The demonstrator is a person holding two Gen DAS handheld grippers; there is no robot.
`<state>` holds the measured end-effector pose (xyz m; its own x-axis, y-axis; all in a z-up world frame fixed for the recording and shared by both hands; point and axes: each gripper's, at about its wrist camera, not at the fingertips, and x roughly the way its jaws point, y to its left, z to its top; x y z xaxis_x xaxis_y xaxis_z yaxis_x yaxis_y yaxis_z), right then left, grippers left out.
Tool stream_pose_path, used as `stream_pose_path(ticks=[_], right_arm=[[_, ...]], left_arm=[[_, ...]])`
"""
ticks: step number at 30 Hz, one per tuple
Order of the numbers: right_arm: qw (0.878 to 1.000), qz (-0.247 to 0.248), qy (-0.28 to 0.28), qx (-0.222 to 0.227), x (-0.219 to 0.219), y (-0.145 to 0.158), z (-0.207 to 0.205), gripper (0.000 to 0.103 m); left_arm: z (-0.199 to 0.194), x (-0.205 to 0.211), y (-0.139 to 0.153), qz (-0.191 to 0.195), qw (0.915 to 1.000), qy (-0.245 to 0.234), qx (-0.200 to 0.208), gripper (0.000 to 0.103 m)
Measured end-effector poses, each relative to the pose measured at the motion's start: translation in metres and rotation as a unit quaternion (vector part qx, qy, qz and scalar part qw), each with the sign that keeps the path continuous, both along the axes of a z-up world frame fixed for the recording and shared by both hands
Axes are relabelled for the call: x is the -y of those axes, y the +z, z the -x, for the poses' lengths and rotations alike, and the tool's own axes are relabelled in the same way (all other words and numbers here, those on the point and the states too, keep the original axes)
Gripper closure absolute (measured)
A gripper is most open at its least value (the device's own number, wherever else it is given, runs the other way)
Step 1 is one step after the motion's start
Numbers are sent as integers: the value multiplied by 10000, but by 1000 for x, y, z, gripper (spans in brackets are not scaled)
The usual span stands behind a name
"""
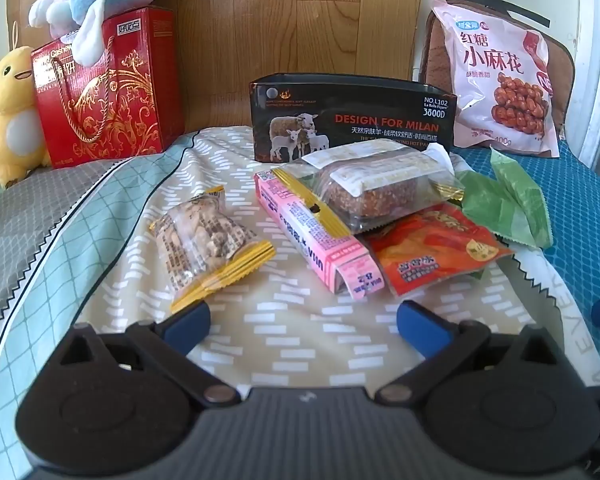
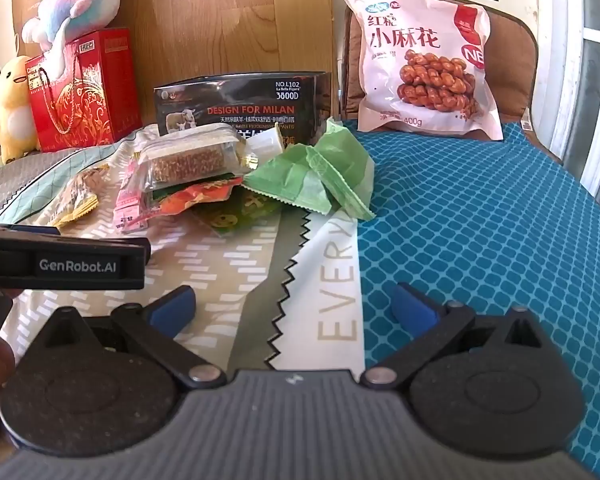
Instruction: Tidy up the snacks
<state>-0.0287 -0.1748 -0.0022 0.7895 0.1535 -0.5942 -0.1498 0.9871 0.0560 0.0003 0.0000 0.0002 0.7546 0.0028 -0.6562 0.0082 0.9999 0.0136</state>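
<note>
While both tools hover over a bed strewn with snacks, nothing has yet been picked up: the left gripper (image 1: 304, 318) stands with its jaws wide apart and empty, and the right gripper (image 2: 294, 306) is spread just as wide over the bedding. A nut packet (image 1: 210, 240) with gold-crimped ends lies alone just ahead of the left tool's left finger, apart from the main heap. Beside it a pink box (image 1: 318, 232) runs lengthwise, with a clear-wrapped seed cake (image 1: 374, 184) resting across its far end and an orange packet (image 1: 436, 252) tucked under that. A green wrapper (image 2: 320, 176) sprawls to the right, and a black box (image 1: 352, 120) stands open-topped just behind the heap, probably the place to put them. The lone nut packet looks the easiest first pick: close the pads across its narrow middle, not on the slippery crimped ends, and lift gently so the contents are not crushed.
</note>
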Motion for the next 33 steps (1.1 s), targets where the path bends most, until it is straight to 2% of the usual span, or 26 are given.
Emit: stream_pose_path(ticks=[5,8,12,19,23,33], right_arm=[[10000,-16,-1,26,1,0,1,0],[10000,-18,-2,26,1,1,1,0],[10000,-12,-7,24,0,0,-1,0],[10000,25,7,20,0,1,0,0],[10000,42,3,16,-1,0,0,0],[10000,55,2,30,-2,0,1,0]], left_arm=[[0,-8,7,-27,9995,75,-298,0],[8,-19,11,34,9980,279,-561,0],[18,-27,10,58,9967,386,-713,0],[27,-39,15,-28,9952,676,-701,0],[29,-49,20,-224,9938,924,-579,0],[26,-77,20,-144,9890,1351,-583,0]])
